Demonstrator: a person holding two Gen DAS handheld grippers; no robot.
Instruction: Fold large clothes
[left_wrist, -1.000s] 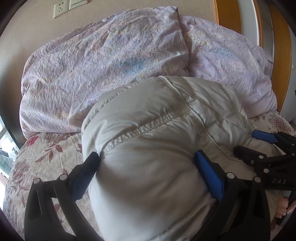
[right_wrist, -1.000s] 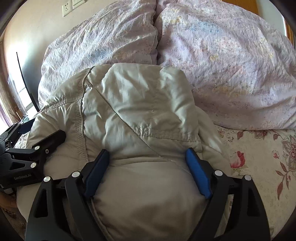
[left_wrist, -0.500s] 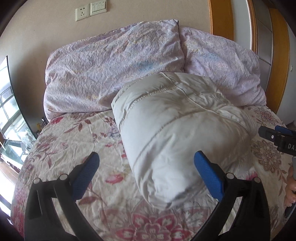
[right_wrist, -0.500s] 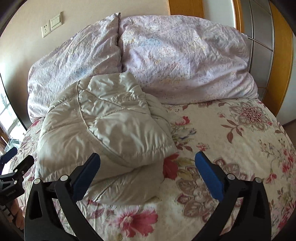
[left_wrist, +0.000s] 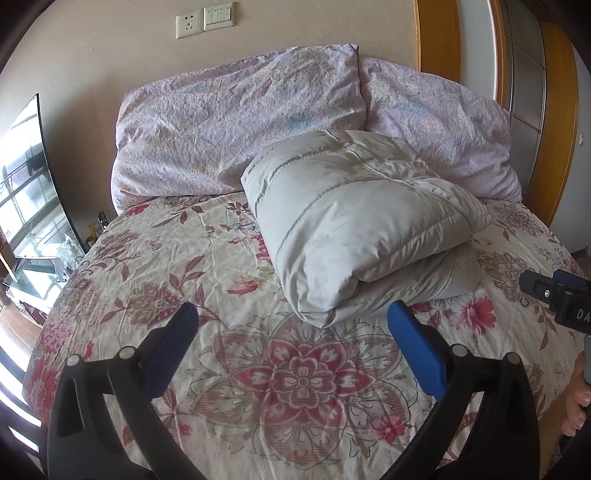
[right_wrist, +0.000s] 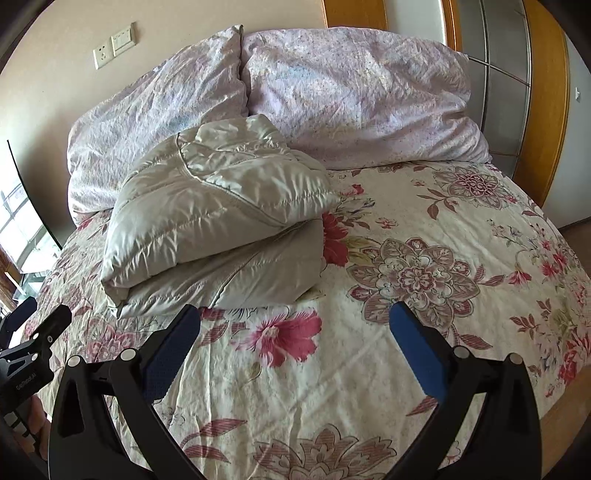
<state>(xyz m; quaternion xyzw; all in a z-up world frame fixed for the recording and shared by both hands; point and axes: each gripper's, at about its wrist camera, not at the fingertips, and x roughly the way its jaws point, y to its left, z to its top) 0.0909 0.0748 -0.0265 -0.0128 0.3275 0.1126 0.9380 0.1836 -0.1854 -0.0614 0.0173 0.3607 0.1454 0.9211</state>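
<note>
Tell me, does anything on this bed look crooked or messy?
Slightly. The folded grey puffer jacket sits askew: its top layer is skewed and overhangs the layer beneath. It leans against the pillows. Nothing looks spilled or damaged.

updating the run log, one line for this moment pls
jacket: folded on bed | left gripper: open, empty | right gripper: open, empty

Two wrist views, angled down, sharing bed (left_wrist: 303, 373) and jacket (right_wrist: 221, 221).

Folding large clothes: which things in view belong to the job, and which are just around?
Job: folded jacket, left gripper, right gripper, both open and clear of it.
Around: pillows, floral bedsheet, wall socket.
</note>
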